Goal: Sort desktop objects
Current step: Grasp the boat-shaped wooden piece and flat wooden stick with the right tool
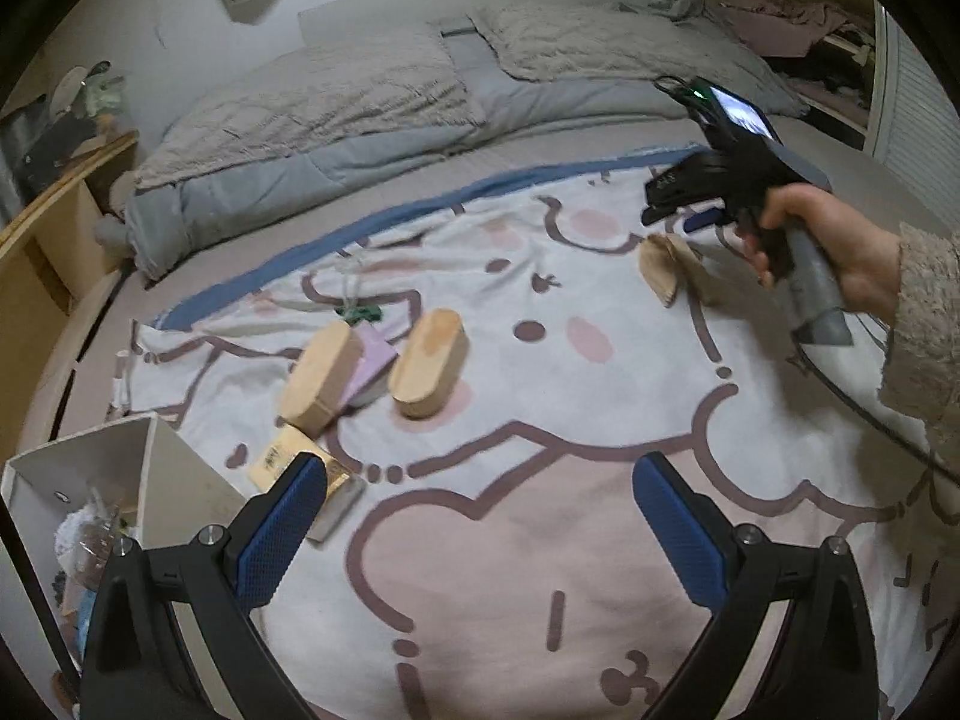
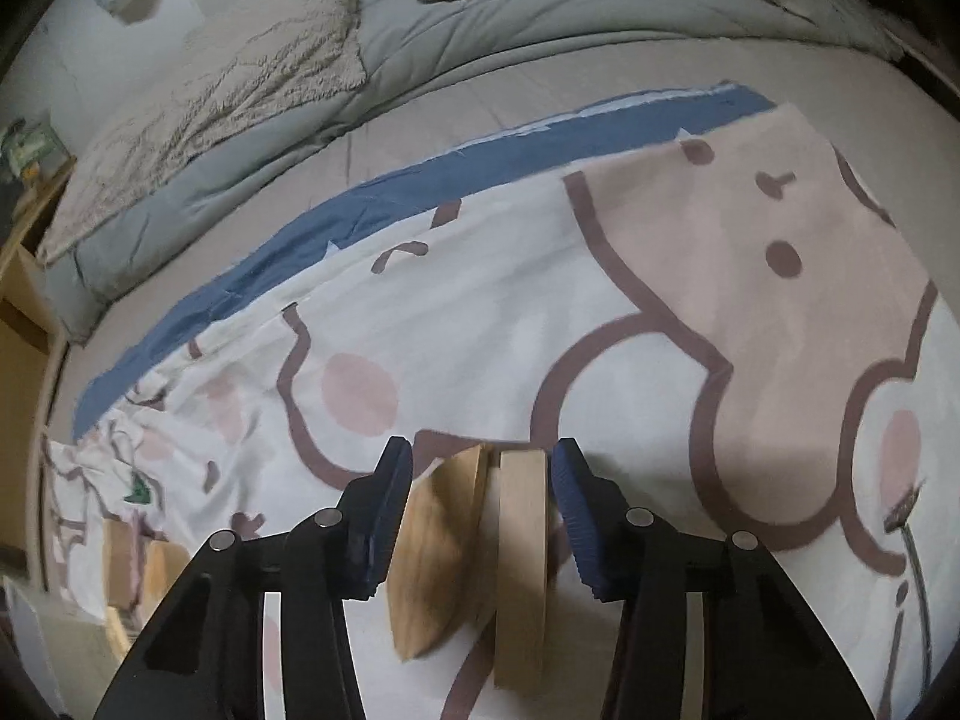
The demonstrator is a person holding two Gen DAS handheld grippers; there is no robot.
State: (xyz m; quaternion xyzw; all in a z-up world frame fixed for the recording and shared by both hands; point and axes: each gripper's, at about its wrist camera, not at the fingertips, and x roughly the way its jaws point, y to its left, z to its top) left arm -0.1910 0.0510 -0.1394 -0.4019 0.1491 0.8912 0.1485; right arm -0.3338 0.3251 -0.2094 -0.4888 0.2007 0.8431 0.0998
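Wooden, pale flat pieces (image 2: 480, 552) stand on edge between the right gripper's (image 2: 483, 516) half-open fingers, probably for grabbing; left gripper (image 1: 480, 534) waits wide open, empty.

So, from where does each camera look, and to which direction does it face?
Left wrist: sits behind the open left claw, faces across the cartoon blanket toward the bed's pillows; shows the right hand holding its claw.
Right wrist: sits behind the right claw, looks down at two wooden pieces between its fingers.
Shared: blanket, wooden pieces, grey duvet.
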